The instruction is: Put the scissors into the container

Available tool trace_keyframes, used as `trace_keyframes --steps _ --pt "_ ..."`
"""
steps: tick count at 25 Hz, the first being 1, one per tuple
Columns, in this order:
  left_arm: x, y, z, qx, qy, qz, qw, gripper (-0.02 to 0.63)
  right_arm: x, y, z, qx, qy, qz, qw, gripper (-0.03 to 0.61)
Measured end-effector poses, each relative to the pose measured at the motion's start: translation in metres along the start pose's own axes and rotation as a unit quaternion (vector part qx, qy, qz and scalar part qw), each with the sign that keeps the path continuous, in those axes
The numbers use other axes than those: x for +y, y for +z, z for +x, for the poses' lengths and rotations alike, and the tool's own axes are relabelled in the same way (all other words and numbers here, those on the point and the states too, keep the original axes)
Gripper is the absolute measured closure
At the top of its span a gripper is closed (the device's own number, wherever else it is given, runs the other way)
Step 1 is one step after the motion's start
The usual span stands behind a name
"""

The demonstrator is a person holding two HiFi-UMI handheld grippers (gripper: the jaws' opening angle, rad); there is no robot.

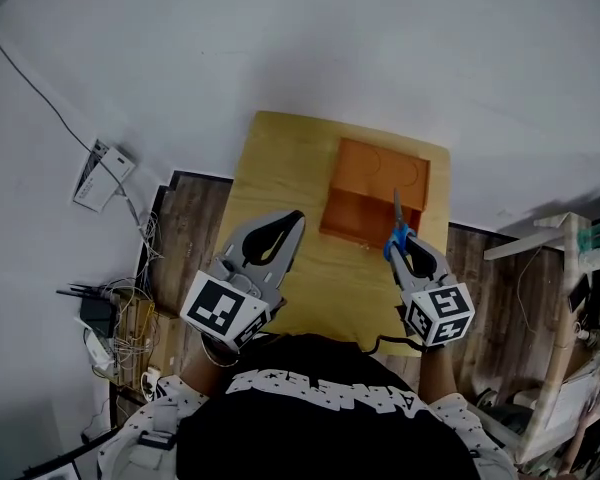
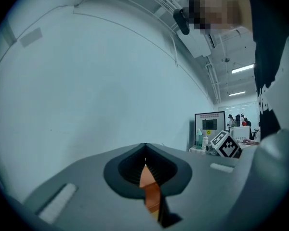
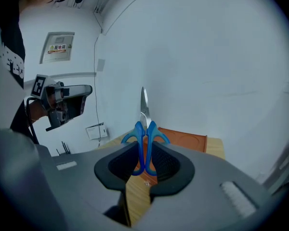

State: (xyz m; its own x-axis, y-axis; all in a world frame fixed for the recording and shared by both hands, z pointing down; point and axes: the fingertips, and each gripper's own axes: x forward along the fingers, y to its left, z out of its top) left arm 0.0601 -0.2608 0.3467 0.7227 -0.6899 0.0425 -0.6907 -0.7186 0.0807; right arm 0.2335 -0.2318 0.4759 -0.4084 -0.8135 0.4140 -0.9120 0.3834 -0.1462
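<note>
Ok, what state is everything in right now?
scissors: blades closed, blue handles clamped in the right tongs.
right tongs: shut on the scissors.
left tongs: shut, empty.
orange container: resting on the wooden table, scissors not in it.

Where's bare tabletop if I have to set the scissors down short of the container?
Bare wood: the table strip left of the orange container, and the near stretch between left gripper and right gripper. Crowded at right: scissors over the container's near edge.
</note>
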Motion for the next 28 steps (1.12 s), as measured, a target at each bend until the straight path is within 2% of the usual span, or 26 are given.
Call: trace_keyframes --steps 4,8,16,22,28 --pt "0.009 -0.003 -0.001 0.000 0.011 -0.004 0.9999 0.612 -0.005 -0.009 0.012 0.032 -0.004 -0.034 0.999 0.477" --pt "0.019 -0.008 -0.003 0.005 0.025 -0.011 0.9996 0.612 -0.006 -0.012 0.022 0.040 0.012 -0.042 0.998 0.477" --pt "0.035 -0.012 -0.003 0.011 0.042 -0.014 0.9990 0.612 -0.016 -0.026 0.050 0.089 0.017 -0.087 0.992 0.477" --pt "0.040 -0.016 -0.001 0.015 0.051 -0.017 0.9984 0.612 -0.025 -0.040 0.067 0.131 0.029 -0.129 0.982 0.477" --pt "0.041 -0.016 -0.002 0.018 0.057 -0.019 0.9980 0.612 -0.026 -0.055 0.079 0.175 0.053 -0.174 0.968 0.476"
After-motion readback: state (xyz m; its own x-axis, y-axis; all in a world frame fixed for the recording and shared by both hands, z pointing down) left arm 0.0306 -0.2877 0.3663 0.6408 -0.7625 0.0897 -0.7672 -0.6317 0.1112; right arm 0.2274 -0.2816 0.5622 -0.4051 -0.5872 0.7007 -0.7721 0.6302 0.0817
